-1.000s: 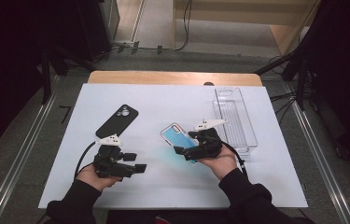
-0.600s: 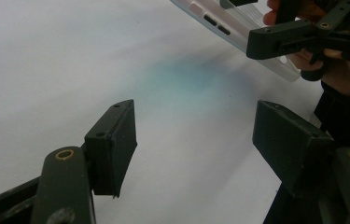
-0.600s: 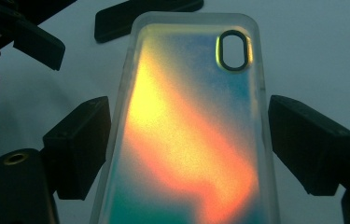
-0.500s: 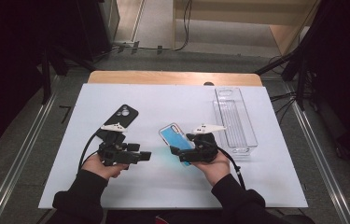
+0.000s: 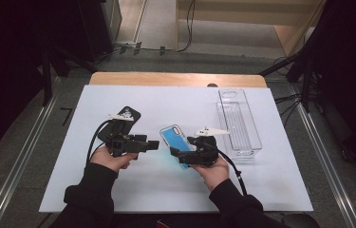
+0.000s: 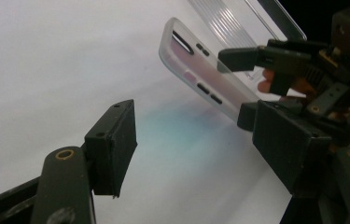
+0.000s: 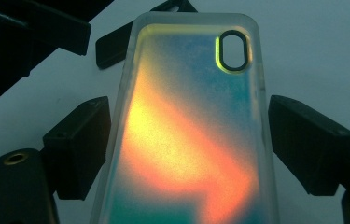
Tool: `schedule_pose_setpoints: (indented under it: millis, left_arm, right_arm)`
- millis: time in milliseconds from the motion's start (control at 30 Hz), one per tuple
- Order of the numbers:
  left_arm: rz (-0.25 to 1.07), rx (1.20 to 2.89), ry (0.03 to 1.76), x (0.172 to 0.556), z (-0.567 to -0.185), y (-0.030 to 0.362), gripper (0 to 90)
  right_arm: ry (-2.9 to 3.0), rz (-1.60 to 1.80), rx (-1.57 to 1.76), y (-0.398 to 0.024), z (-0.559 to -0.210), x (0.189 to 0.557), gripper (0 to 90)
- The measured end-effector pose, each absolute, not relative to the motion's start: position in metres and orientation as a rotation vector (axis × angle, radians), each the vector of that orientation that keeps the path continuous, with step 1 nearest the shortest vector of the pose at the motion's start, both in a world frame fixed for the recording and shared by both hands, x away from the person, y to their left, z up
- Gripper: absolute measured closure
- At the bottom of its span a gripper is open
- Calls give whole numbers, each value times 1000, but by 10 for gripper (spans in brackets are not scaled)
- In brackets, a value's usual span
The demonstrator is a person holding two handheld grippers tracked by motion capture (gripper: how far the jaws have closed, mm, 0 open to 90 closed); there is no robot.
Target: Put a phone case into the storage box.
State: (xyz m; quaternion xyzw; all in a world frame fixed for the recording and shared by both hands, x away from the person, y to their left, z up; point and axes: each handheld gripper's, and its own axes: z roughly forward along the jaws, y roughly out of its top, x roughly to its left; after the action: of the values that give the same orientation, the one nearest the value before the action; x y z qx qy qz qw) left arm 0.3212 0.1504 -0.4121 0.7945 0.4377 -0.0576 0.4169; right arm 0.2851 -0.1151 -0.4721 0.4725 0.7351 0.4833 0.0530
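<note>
**White desk, two phone cases, one lifted**

White sheeting covers the desk (image 5: 118,190) in front of us, with a strip of bare wood along its far edge and dark floor and cabling beyond. From the high view our two hands come in from six o'clock. Our right gripper (image 5: 178,153) points toward nine o'clock and holds the translucent blue phone case (image 5: 174,138), which sits near the middle of the desk. In the left gripper view the case is tilted and raised off the sheet, casting a bluish glow on the white surface beneath it. In the right gripper view the case (image 7: 191,135) runs up between the fingers (image 7: 77,147), its camera cut-out toward twelve o'clock, its colours shading from teal to orange; the fingers are clamped on its two long edges.

Our left gripper (image 5: 152,145) points toward three o'clock, at the case, just short of it. Its fingers (image 6: 112,144) stand apart with nothing between them.

Behind our left hand, at about eleven o'clock from it, a black phone case (image 5: 128,115) lies flat on the sheet. At three o'clock from the blue case sits a long clear plastic tray (image 5: 239,123), near the right gripper.
</note>
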Motion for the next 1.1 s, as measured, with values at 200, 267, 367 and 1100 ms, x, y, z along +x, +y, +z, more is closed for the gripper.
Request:
schedule_pose_setpoints:
  millis: [200,267,367,1100]
  left_arm:
    - [-96,1983,1155,331,-410,149,307]
    - [-71,1982,1170,335,-409,149,307]
    - [-60,1968,1181,341,-409,148,307]
    - [-79,1905,1262,361,-425,127,334]
  right_arm:
    - [2179,1496,1474,-109,-475,287,146]
    - [2169,1495,1475,-106,-476,289,146]
    - [2154,1501,1490,-99,-479,290,146]
    - [1970,1617,1544,-81,-482,282,146]
